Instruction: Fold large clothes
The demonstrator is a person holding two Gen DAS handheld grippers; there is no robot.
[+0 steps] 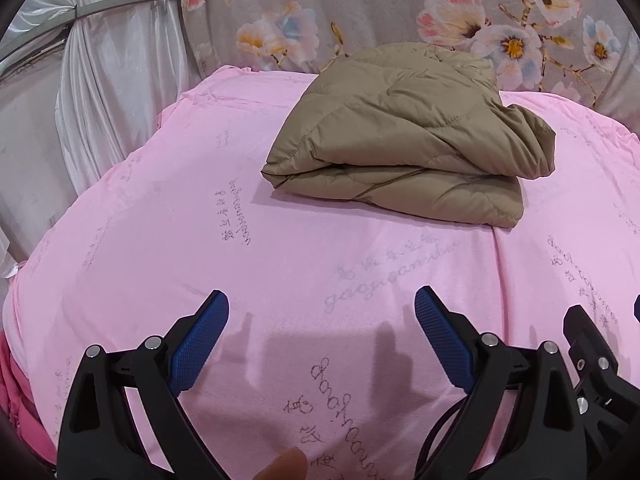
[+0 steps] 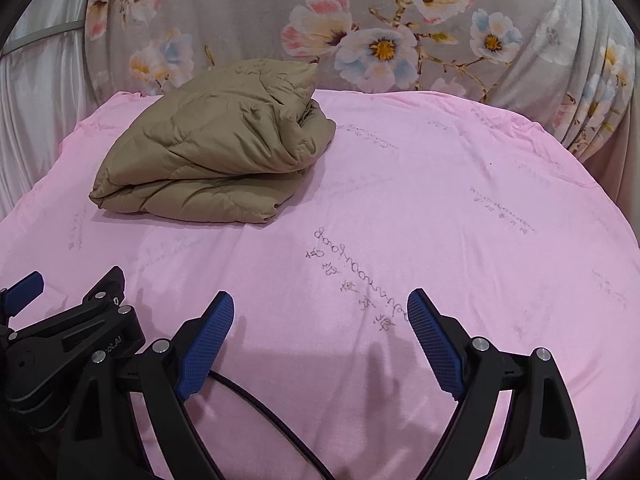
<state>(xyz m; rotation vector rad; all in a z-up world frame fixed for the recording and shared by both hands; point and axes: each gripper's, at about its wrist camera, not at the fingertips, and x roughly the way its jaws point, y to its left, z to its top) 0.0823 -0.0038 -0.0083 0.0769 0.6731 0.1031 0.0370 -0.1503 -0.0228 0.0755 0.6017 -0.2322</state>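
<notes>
Blue-padded fingers stand spread wide and empty on both tools, the left gripper (image 1: 322,304) and the right gripper (image 2: 320,300) side by side low over the pink bedsheet (image 1: 168,216). Ahead of both, near the floral curtain (image 2: 248,12), lies the tan quilted jacket (image 1: 404,136), a folded bundle running crosswise. It sits nearly straight ahead of the left gripper but well off to the right gripper's left, so I judge the left nearer.
</notes>
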